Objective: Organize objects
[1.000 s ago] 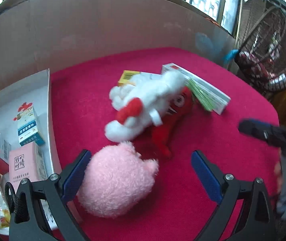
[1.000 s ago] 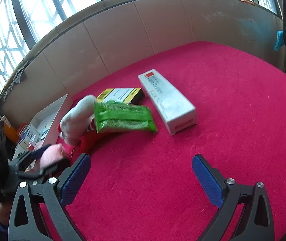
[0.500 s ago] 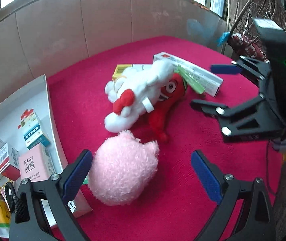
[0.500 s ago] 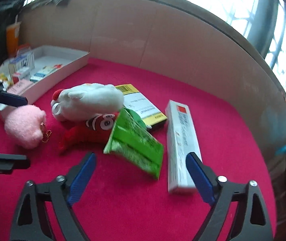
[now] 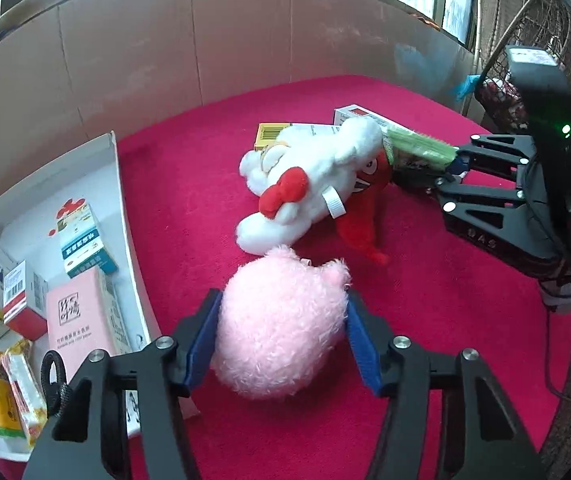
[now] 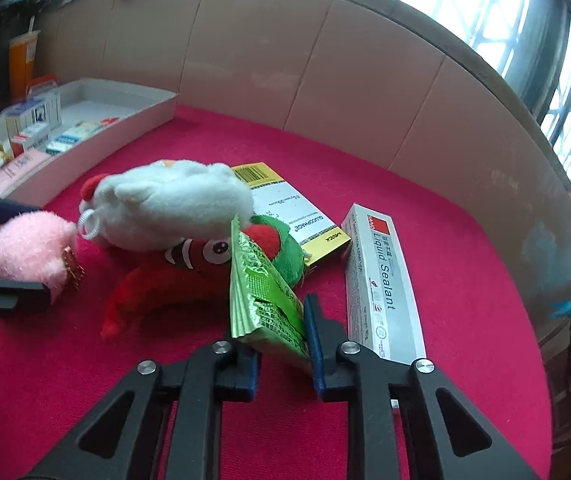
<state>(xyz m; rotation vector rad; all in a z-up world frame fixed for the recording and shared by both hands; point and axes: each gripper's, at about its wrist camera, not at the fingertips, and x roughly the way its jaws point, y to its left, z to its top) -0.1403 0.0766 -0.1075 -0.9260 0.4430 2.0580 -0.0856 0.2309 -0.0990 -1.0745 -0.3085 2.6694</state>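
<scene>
My left gripper (image 5: 281,332) is shut on a round pink plush (image 5: 281,324) that rests on the red cloth; the plush also shows in the right wrist view (image 6: 29,252). My right gripper (image 6: 281,336) is shut on a green packet (image 6: 263,300), which leans on a red chili plush (image 6: 173,280); the packet also shows in the left wrist view (image 5: 417,148). A white plush (image 5: 305,184) with a red bow lies on the chili plush (image 5: 365,216).
A white tray (image 5: 119,200) at the left holds several small boxes. A yellow-and-white box (image 6: 289,212) and a long grey sealant box (image 6: 381,280) lie behind the toys. A cardboard wall (image 5: 205,48) rings the cloth. A wire basket (image 5: 541,60) stands at the right.
Both grippers have closed: the left on the pink plush, the right on the green packet after moving in toward it. The packet now stands on edge.
</scene>
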